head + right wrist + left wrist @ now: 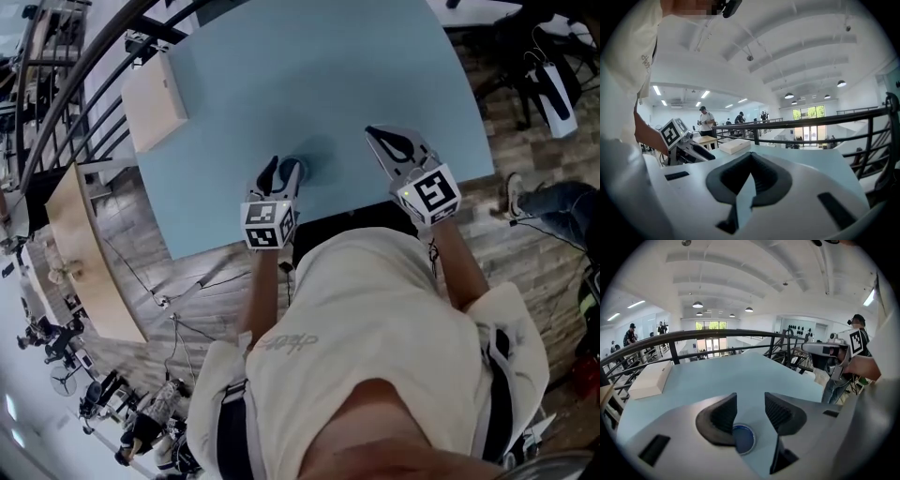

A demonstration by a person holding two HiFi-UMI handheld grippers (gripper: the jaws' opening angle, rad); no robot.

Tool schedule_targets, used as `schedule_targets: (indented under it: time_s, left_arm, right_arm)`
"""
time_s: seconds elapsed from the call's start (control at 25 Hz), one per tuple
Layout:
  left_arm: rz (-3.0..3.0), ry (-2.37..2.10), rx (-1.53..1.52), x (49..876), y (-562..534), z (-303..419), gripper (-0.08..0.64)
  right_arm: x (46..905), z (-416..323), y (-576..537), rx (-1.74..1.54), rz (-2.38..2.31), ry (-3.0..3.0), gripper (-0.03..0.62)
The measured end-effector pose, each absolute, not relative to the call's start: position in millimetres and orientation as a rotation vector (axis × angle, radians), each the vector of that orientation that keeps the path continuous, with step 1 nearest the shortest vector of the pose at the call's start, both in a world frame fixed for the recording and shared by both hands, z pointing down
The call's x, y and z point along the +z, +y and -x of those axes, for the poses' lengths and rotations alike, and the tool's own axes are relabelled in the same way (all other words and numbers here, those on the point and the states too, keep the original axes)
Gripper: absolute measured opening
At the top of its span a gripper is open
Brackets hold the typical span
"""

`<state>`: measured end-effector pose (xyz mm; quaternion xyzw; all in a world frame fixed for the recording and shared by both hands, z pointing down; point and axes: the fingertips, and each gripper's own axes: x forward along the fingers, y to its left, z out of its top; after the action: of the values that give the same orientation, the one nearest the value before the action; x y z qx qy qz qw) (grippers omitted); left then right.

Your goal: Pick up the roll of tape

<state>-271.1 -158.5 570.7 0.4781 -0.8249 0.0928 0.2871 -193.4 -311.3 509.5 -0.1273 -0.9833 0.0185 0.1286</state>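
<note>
A small blue roll of tape (743,438) lies flat on the light blue table (309,66). It sits low between the two dark pads of my left gripper (750,401), close against the left pad. The jaws stand apart around it and do not clamp it. In the head view my left gripper (281,166) points down at the table near its front edge and covers most of the roll. My right gripper (373,132) hovers over the table to the right, jaws closed tip to tip (751,158) with nothing between them.
A flat cream box (155,101) rests at the table's far left corner, also seen as the cream box (649,379) in the left gripper view. A dark metal railing (717,333) runs behind the table. The table's front edge (234,246) is right under my grippers.
</note>
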Motion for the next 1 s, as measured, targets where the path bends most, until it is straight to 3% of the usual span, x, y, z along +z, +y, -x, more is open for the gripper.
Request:
schedule_targets:
  time_s: [0.52, 1.0]
  left_arm:
    - [-1.171, -1.931, 0.362, 677, -152, 255, 0.196]
    - [-1.105, -1.794, 0.501, 718, -150, 243, 0.195]
  right_arm:
    - [529, 203, -318, 0.118, 0.352, -2.804, 0.006]
    - [546, 207, -332, 0.143, 0.369, -2.762, 0.006]
